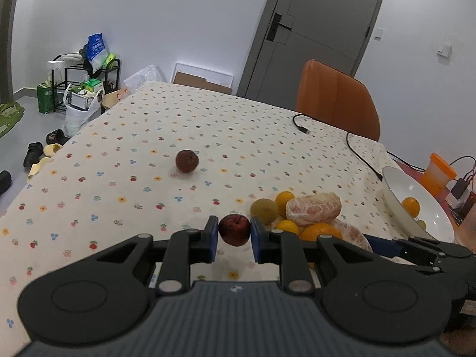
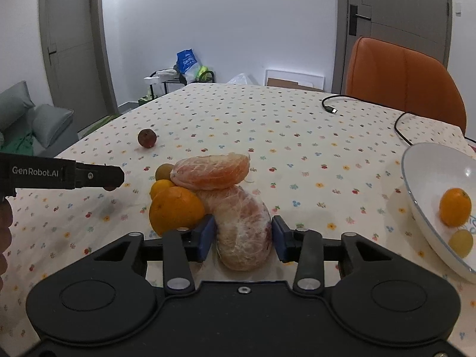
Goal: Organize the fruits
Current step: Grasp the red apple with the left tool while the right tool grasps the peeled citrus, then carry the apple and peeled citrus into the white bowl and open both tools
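Clamping dark red fruit (image 1: 234,229): left gripper (image 1: 234,232); right gripper (image 2: 242,235) pinching peeled citrus half (image 2: 242,229).

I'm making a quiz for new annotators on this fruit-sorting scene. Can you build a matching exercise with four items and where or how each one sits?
Items:
1. small dark red fruit
2. lower peeled citrus piece
3. orange in the dish
4. brown fruit

States:
A. lying inside the white dish
B. alone on the tablecloth, away from the pile
C. clamped in the left gripper
D. between the fingers of the right gripper

Pairs: 1-C, 2-D, 3-A, 4-B
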`<state>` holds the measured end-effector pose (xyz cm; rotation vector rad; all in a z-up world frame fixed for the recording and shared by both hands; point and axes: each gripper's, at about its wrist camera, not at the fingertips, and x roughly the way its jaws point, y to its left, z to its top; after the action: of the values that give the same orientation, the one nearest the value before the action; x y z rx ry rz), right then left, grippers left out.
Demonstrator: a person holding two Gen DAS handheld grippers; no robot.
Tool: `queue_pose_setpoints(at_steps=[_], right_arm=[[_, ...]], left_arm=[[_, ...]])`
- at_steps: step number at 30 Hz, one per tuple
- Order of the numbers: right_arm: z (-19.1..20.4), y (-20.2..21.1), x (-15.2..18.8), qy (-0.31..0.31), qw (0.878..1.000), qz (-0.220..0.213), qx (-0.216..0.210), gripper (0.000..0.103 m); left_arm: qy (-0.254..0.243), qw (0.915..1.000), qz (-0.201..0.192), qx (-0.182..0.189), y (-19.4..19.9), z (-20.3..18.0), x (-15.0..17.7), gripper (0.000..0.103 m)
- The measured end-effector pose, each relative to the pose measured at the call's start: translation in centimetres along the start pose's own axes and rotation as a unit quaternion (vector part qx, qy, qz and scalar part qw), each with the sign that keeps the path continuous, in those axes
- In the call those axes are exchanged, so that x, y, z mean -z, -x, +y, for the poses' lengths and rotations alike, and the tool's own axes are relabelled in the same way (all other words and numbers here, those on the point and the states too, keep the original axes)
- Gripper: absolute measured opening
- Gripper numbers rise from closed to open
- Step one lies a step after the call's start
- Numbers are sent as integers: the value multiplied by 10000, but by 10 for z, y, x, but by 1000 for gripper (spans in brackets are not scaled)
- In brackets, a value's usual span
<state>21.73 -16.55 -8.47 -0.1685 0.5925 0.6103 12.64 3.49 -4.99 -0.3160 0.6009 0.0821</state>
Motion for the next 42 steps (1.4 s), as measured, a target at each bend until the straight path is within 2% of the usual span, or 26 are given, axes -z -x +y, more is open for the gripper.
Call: queue_pose_setpoints(at_steps=[23,42], right_arm=[[-50,69,26,-719,9954,-525,353,38],[-97,113,32,-1144,9843,-1051,841,38]], left_arm=[[-449,9984,-150,314,15,-55,5,21],[-944,9926,-160,745,1,-119,3,21]])
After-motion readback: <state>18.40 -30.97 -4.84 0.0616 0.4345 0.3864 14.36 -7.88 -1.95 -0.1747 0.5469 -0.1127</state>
